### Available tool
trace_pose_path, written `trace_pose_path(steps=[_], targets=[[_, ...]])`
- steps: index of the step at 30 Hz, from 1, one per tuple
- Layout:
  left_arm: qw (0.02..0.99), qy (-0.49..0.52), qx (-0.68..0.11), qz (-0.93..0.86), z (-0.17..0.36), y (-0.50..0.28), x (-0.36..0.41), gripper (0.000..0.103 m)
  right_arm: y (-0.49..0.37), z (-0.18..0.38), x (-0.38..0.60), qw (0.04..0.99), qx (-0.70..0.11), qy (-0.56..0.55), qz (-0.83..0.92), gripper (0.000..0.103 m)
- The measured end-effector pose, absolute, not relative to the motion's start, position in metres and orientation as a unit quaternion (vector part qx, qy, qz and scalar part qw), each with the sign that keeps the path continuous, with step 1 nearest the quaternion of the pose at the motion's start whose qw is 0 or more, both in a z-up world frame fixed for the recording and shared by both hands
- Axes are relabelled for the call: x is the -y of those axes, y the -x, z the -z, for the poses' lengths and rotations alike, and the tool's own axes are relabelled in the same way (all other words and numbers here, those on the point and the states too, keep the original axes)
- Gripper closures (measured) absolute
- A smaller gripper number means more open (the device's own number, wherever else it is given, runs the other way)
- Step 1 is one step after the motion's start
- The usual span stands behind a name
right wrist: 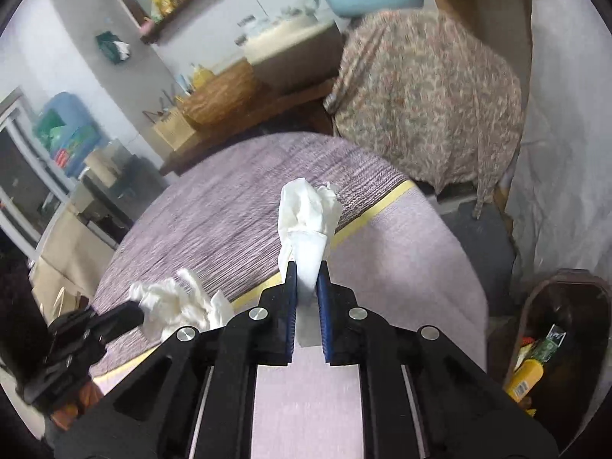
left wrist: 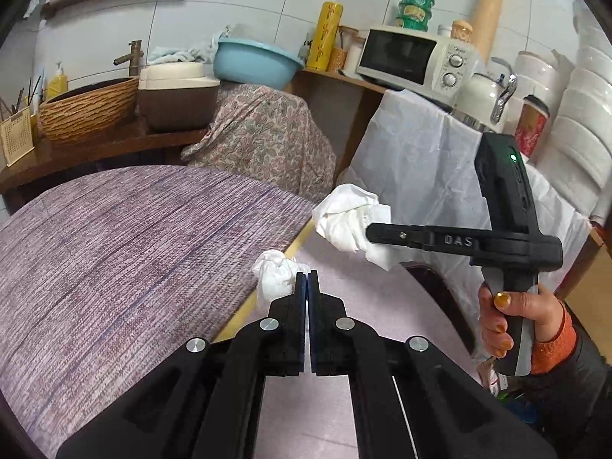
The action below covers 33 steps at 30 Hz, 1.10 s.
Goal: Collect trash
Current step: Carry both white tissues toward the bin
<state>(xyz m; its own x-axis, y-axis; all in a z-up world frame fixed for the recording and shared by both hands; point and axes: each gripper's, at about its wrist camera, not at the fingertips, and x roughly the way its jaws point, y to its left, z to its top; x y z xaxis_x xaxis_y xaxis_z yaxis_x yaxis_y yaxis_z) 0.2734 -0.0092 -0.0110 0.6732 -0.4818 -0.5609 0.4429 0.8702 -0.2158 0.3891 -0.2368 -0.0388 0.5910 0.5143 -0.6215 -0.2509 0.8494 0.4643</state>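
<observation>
Both tools are clamped on trash: our left tool (left wrist: 307, 279) pinches a small crumpled tissue (left wrist: 276, 273) at its fingertips, and our right tool (right wrist: 307, 281) grips a larger tissue wad (right wrist: 308, 218), both held over the edge of the purple-clothed surface (left wrist: 114, 237). We judge the pickup done and the drop-off left. Only our right wrist view shows the brown waste bin (right wrist: 554, 329), low to the right with wrappers inside.

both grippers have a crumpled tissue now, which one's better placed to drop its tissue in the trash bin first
Right, probably. The right gripper holds its tissue with the brown trash bin showing just off to its right, low beside the table. The left gripper holds its tissue farther over the table.
</observation>
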Motion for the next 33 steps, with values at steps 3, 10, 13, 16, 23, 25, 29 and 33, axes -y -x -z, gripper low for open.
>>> trace_pose_path(steps=[3,10,13,16,23,25,29,33], targets=[[0.913,0.039,-0.307,0.264,0.005,-0.258,0.014,0.101,-0.360,0.027,0.252,0.886,-0.371,-0.168,-0.221,0.092],[0.910,0.015,-0.288,0.297,-0.004,-0.224,0.050,0.101,-0.297,0.019,0.282,0.913,-0.330,-0.146,-0.188,0.092],[0.903,0.015,-0.289,0.318,-0.005,-0.217,0.069,0.101,-0.274,0.021,0.297,0.922,-0.320,-0.140,-0.170,0.092],[0.895,0.013,-0.288,0.341,-0.004,-0.209,0.089,0.101,-0.255,0.027,0.315,0.928,-0.313,-0.139,-0.145,0.092],[0.872,0.004,-0.291,0.393,0.002,-0.196,0.151,0.101,-0.213,0.055,0.369,0.934,-0.313,-0.154,-0.078,0.092],[0.867,0.003,-0.293,0.403,0.004,-0.195,0.166,0.101,-0.207,0.063,0.382,0.934,-0.316,-0.158,-0.058,0.092],[0.857,-0.005,-0.303,0.417,0.013,-0.198,0.203,0.101,-0.194,0.082,0.414,0.932,-0.324,-0.165,-0.009,0.092],[0.848,-0.006,-0.329,0.415,0.030,-0.207,0.238,0.101,-0.187,0.104,0.440,0.926,-0.339,-0.165,0.033,0.092]])
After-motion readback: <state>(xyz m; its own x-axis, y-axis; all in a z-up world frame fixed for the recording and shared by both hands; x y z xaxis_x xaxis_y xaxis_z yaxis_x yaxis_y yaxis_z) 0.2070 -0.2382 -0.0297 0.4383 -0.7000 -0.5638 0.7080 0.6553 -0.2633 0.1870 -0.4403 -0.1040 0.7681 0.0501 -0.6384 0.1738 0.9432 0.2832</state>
